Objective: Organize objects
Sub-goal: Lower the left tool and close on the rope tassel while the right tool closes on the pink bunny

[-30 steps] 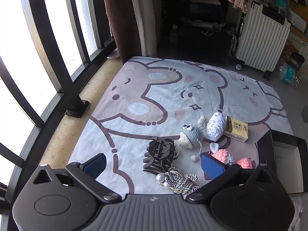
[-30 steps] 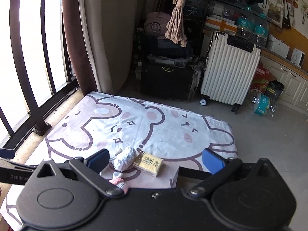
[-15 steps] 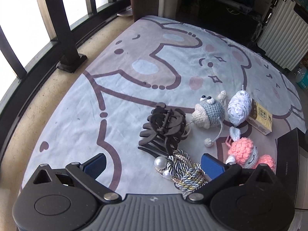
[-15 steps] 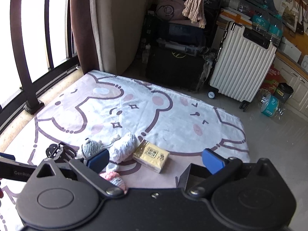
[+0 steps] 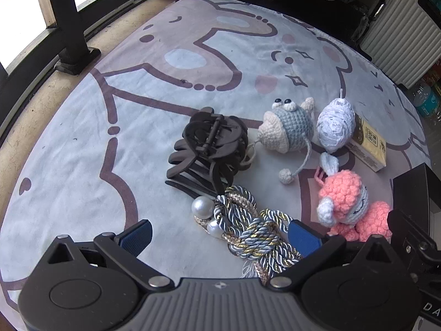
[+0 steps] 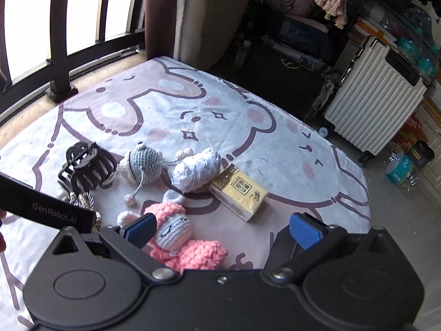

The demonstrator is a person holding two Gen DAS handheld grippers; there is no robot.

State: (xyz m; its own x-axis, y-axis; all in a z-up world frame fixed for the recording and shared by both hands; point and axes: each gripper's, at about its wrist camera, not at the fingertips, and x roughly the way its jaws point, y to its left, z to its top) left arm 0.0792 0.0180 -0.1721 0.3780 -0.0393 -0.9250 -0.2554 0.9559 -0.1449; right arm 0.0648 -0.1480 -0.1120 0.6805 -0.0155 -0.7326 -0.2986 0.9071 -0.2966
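Several small items lie on a cartoon-print cloth [image 5: 82,165]. A dark claw hair clip [image 5: 206,149] sits beside a grey crochet toy [image 5: 289,127], a white yarn bundle [image 5: 335,125] and a yellow tissue pack [image 5: 368,146]. A twisted silver-gold cord with pearls [image 5: 248,229] lies just ahead of my open left gripper [image 5: 220,235], nearer its right finger. A pink crochet doll [image 6: 182,237] lies between the spread fingers of my open right gripper [image 6: 223,227], close to the left finger. The hair clip [image 6: 85,169], grey toy [image 6: 143,164], yarn bundle [image 6: 197,171] and tissue pack [image 6: 238,191] lie beyond it.
A black open box [image 5: 413,190] stands at the cloth's right edge, behind the pink doll [image 5: 347,201]. Black window railing [image 5: 71,27] runs along the left. A white ribbed suitcase [image 6: 372,102], dark bags and water bottles [image 6: 399,165] stand past the cloth's far side.
Both grippers have dropped lower and closer to the items, tilting down. The cord now lies near the left fingers and the pink doll between the right fingers. Both stay open.
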